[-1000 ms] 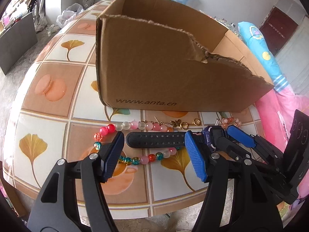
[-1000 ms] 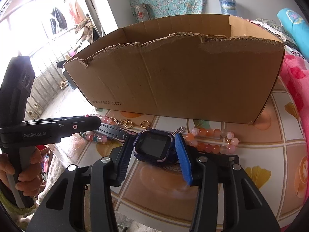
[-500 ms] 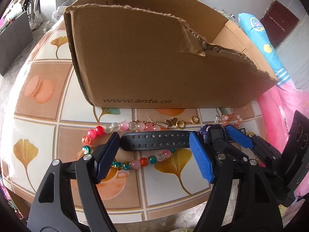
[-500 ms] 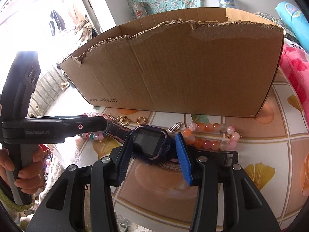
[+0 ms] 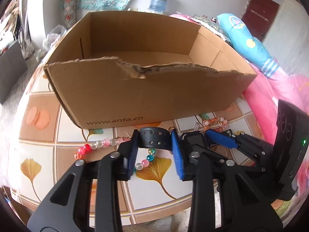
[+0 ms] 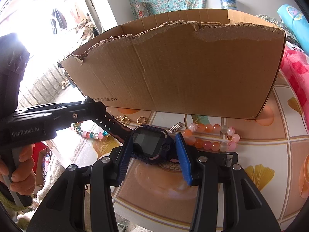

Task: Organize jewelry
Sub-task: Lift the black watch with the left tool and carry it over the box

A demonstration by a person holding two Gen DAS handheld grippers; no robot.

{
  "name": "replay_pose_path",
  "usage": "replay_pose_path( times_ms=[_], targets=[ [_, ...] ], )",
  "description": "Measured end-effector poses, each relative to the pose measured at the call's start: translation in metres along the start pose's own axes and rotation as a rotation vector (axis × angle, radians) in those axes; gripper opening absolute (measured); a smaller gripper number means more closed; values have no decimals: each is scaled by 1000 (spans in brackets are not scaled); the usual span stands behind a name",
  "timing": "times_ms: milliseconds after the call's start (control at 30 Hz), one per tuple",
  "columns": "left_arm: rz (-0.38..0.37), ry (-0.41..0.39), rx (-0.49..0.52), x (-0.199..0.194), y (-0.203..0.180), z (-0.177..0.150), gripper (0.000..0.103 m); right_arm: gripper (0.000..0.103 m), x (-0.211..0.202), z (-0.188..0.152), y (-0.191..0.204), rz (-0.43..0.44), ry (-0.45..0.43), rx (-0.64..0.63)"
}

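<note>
A dark smartwatch [image 6: 149, 142] is held between both grippers, lifted a little off the table. My right gripper [image 6: 153, 150] is shut on the watch body. My left gripper [image 5: 154, 145] is shut on the black perforated strap [image 5: 154, 140], which also shows in the right wrist view [image 6: 108, 123]. An open cardboard box [image 5: 154, 89] stands just behind, its torn front wall facing me. A multicoloured bead bracelet [image 5: 100, 145] lies under the left gripper. A pink-orange bead bracelet [image 6: 210, 135] lies right of the watch.
Small gold rings [image 6: 142, 119] and a metal spring [image 6: 175, 128] lie by the box front [image 6: 183, 73]. The tiled tabletop [image 5: 38, 141] ends close to me. Pink bedding [image 5: 270, 100] and a blue pillow [image 5: 249, 42] lie to the right.
My left gripper has closed on the strap and risen, tipping the view up so the inside of the box now shows. The right gripper stays shut on the watch body, also slightly higher.
</note>
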State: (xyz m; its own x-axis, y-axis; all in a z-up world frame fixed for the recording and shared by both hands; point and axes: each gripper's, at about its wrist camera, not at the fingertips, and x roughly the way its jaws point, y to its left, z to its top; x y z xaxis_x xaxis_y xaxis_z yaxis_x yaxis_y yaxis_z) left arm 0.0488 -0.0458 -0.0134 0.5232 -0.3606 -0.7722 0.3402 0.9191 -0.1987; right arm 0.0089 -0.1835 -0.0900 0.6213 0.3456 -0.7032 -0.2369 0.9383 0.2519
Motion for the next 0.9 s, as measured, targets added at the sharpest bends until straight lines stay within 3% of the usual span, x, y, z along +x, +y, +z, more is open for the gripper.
replay_pose_path(
  times_ms=[67, 300, 567, 833, 900],
  targets=[
    [35, -7, 46, -5, -6, -2, 22, 45, 0, -1, 0, 0, -1, 1],
    [169, -50, 187, -17, -25, -13, 20, 45, -17, -3, -9, 19, -28, 34],
    [202, -49, 186, -11, -19, -21, 20, 44, -50, -8, -64, -63, -21, 183],
    [220, -44, 204, -3, -19, -28, 20, 42, -31, -1, -101, 34, 31, 373],
    [225, -44, 210, -1, -23, -29, 20, 41, -28, -3, -105, 94, 34, 429]
  ],
)
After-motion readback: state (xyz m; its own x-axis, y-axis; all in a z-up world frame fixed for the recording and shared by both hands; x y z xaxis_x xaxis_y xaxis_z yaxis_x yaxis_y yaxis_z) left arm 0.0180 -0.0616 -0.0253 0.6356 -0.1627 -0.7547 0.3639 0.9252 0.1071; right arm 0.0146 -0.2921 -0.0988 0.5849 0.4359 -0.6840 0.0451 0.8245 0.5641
